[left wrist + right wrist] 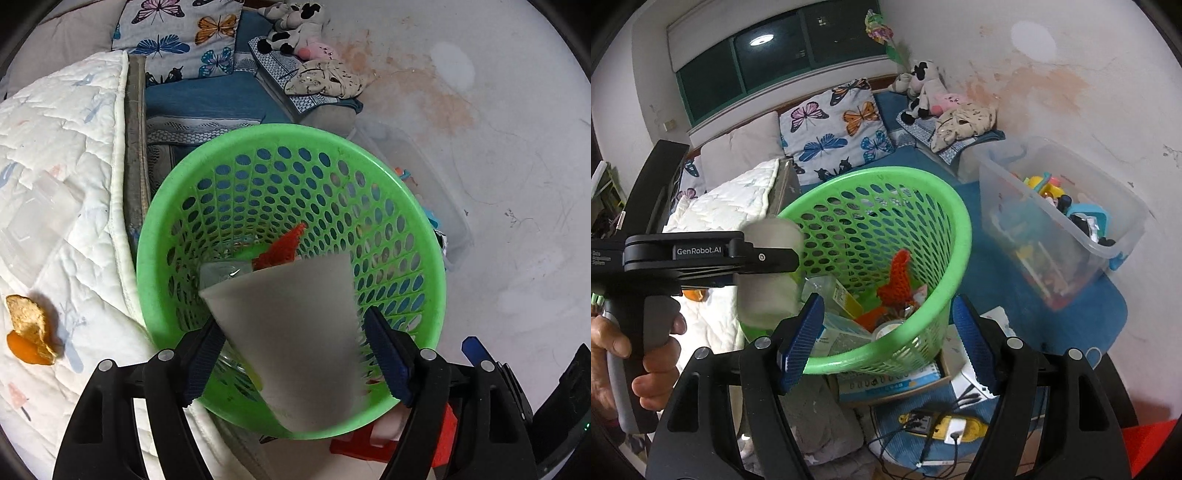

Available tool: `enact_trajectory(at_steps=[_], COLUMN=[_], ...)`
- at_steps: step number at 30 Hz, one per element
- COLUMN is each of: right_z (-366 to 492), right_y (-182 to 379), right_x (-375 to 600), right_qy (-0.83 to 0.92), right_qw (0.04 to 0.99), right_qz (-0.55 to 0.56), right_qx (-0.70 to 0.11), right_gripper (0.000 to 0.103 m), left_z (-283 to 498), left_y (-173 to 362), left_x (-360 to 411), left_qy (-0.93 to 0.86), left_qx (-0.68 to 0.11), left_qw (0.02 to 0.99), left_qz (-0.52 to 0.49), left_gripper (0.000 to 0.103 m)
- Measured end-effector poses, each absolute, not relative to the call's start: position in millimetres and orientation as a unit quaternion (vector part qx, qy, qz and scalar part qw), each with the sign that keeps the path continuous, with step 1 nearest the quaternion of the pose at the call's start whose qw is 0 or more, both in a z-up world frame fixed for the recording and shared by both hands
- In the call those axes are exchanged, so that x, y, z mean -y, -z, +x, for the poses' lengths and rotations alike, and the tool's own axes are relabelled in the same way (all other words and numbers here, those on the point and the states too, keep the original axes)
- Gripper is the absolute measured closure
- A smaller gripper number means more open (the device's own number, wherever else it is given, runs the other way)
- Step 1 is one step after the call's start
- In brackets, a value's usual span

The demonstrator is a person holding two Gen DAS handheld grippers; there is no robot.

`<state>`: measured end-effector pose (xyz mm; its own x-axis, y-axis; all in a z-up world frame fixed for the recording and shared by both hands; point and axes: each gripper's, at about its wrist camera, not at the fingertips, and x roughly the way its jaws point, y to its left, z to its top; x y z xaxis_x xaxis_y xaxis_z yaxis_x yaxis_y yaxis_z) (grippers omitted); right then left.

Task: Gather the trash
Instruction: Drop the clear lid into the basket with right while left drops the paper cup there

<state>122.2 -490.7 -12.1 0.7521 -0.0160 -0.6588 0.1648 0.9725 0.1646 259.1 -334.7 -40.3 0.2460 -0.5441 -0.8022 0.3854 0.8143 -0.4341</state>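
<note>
My left gripper (293, 354) is shut on a white paper cup (291, 332) and holds it just over the near rim of a green perforated basket (166, 206). The basket holds a red knitted scrap (284, 249), clear plastic and other litter. In the right wrist view the same cup (768, 269) hangs in the left gripper at the basket's (956, 236) left rim. My right gripper (888, 336) is open and empty in front of the basket. An orange peel (29, 332) lies on the white quilt (62, 155) to the left.
A clear lidded container (33, 218) lies on the quilt. A clear toy bin (1060, 221) stands right of the basket. A power strip with cables (942, 424), a booklet (886, 380) and a white box lie on the blue mat below. Pillows and plush toys sit behind.
</note>
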Motion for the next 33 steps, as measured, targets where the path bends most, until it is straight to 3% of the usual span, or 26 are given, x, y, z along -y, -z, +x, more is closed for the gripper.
enact_trajectory(at_steps=[13,33], right_z=[122.0,147.6], right_y=[12.7,9.3], right_x=[479.2,419.7], right_qy=[0.035,-0.014], right_qw=[0.93,0.931], right_qz=[0.112,0.093], right_qx=[-0.348,-0.354], right_gripper=[0.031,0.031], left_z=[248.7,267.6], left_y=[24.0,43.3], left_x=[305.8,182.1], left_qy=[0.288,0.173], left_qx=[-0.506,-0.487], left_qw=[0.811,0.855], left_qz=[-0.052,-0.034], left_gripper=[0.023,0.023])
